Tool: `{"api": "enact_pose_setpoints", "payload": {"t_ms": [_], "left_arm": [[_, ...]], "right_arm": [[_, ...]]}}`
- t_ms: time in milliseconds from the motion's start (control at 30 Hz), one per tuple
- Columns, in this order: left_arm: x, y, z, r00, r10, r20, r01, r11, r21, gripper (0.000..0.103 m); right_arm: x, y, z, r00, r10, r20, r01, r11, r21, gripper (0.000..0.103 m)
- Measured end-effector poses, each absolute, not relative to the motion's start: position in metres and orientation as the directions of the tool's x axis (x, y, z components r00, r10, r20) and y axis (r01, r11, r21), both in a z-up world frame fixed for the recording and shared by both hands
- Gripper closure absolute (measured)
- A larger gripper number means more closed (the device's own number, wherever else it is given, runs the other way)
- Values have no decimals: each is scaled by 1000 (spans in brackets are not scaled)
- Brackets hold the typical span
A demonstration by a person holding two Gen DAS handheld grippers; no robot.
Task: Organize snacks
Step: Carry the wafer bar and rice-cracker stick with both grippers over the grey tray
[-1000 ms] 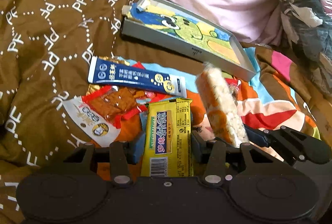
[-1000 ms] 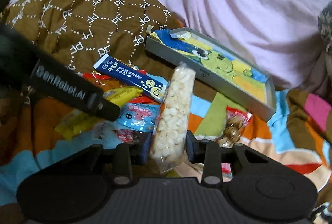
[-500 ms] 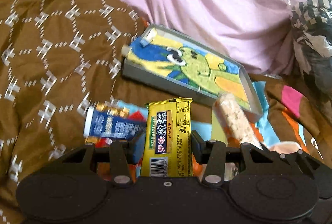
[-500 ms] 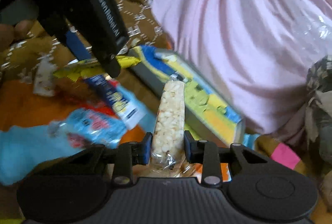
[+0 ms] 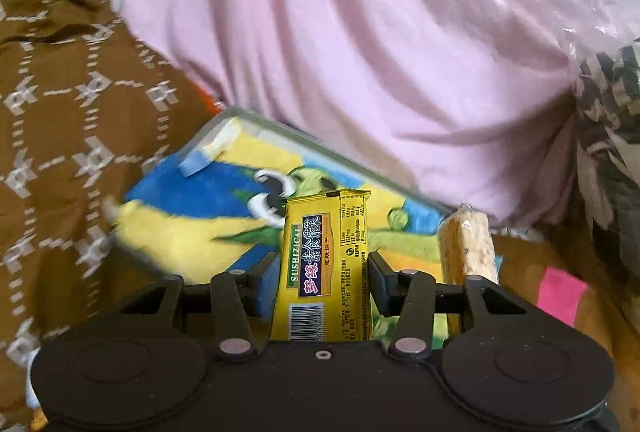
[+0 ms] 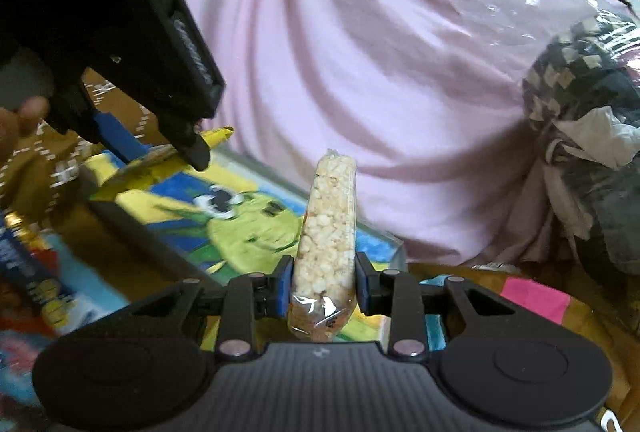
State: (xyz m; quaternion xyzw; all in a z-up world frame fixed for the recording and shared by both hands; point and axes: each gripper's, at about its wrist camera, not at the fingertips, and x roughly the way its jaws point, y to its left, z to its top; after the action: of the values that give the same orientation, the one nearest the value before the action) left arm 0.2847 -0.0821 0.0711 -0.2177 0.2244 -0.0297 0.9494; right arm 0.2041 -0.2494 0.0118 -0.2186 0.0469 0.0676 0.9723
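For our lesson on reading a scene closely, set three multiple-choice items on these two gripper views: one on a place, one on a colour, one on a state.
1. Where is the shallow tray with the cartoon picture?
A. in front of the pink cloth
B. on a shelf
C. inside a bag

2. What colour is the packet in the left gripper?
A. red
B. yellow
C. white

3. What is the right gripper doing?
A. open and bare
B. shut on a spoon
C. shut on the puffed rice bar

Answers: A, the pink cloth rises behind it; B, the yellow packet; C, the pads pinch the puffed rice bar.
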Motion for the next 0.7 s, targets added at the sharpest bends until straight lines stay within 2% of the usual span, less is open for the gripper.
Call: {"api": "enact_pose_setpoints", "payload": {"t_ms": [133, 467, 700], "left_arm": [[313, -100, 65, 904, -158, -397, -26, 907, -421, 54], [356, -118, 30, 868, -134, -477, -85, 908, -410, 54], [366, -119, 17, 851, -117, -513, -113, 911, -396, 54]], "right_arm": [[229, -259, 10, 987, 95, -129, -135, 923, -359, 69], [262, -275, -9, 962, 99, -254, -152, 968, -201, 69], [269, -278, -10, 954, 114, -278, -163, 974, -158, 68]]}}
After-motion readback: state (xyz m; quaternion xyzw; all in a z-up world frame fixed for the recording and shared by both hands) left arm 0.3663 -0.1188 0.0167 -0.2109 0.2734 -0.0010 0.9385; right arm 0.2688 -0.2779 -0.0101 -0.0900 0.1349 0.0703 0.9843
